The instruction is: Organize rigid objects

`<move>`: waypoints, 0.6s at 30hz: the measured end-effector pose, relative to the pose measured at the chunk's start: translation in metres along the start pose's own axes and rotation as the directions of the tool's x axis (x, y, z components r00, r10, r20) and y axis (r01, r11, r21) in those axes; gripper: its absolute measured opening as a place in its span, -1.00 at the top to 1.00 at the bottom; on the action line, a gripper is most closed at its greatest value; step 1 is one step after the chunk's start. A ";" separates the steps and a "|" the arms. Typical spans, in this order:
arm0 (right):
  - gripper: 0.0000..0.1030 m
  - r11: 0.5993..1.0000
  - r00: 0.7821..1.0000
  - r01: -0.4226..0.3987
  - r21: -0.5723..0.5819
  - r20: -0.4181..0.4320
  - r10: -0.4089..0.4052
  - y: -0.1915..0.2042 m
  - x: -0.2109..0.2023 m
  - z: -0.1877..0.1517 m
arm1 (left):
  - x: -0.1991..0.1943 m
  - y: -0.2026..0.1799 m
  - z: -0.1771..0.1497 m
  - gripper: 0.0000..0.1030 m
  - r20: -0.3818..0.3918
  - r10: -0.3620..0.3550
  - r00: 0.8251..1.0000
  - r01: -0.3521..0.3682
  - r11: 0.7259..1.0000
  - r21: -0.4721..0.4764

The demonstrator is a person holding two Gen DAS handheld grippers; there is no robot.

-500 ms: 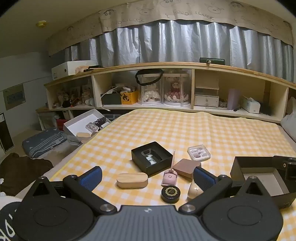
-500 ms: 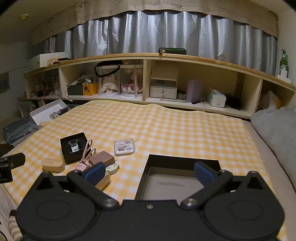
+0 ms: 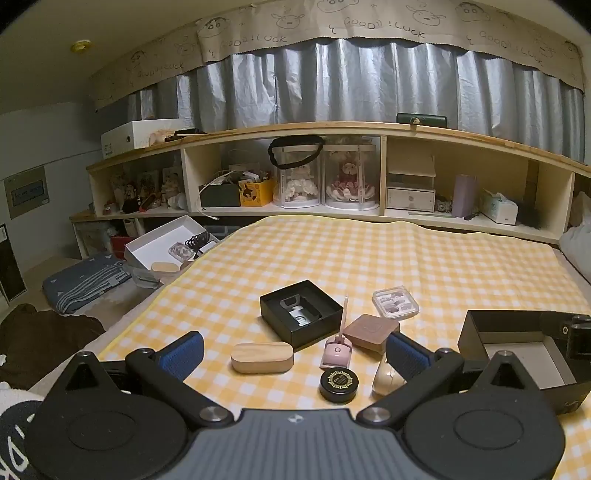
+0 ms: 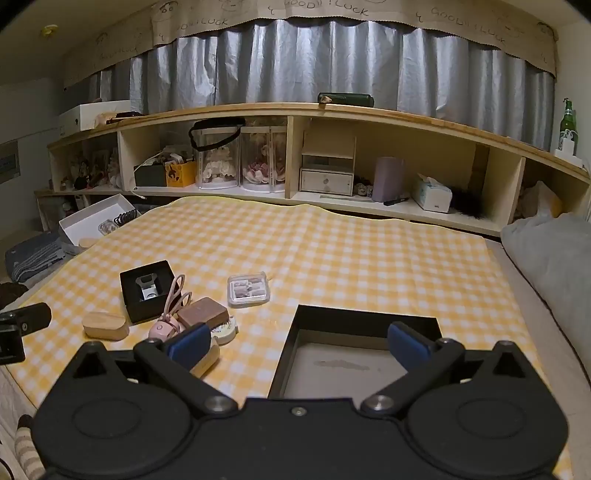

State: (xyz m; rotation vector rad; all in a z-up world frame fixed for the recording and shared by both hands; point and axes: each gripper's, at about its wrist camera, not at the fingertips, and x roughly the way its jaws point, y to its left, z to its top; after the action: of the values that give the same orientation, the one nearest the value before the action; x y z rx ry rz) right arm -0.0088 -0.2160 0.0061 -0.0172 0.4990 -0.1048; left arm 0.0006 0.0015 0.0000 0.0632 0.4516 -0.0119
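Both grippers, the left gripper [image 3: 293, 349] and right gripper [image 4: 297, 341], are hovering with jaws released, grasping nothing. Small objects are lying left of the empty black tray [image 4: 364, 319] on the checkered bed [image 4: 332, 251], the wooden case [image 3: 262, 357] nearest left.

1. Grey curtain [image 3: 332, 81] across 12 o'clock wall, w/ beige "GOOD LUCK" valance [image 3: 369, 26] above.
2. Wooden shelf unit [image 3: 332, 129] beneath it, 10 to 2 o'clock.
3. Two doll display cases [image 3: 325, 177] in mid cubby; small drawer box [image 3: 410, 197] just right of them.
4. Tissue box [image 4: 431, 194] at 1 o'clock.
5. Green bottle [image 4: 568, 125] on shelf top, 2 o'clock.
6. Grey pillow [image 4: 554, 251] at 3 o'clock.
7. Folded blanket [image 3: 85, 280] on floor, 9 o'clock.
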 end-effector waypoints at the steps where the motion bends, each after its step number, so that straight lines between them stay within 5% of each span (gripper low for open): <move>1: -1.00 1.000 1.000 0.000 0.000 -0.001 0.000 0.000 0.000 0.000 | 0.000 0.000 0.000 -1.00 0.000 0.000 1.000 0.000 1.000 0.000; 18: -1.00 1.000 1.000 0.001 -0.004 -0.005 -0.001 0.001 0.001 -0.002 | 0.000 -0.001 0.000 -1.00 0.000 -0.002 1.000 0.002 1.000 0.002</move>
State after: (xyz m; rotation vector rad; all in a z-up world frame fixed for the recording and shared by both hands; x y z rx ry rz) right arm -0.0092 -0.2146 0.0038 -0.0207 0.5045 -0.1050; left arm 0.0001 0.0007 0.0000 0.0644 0.4517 -0.0141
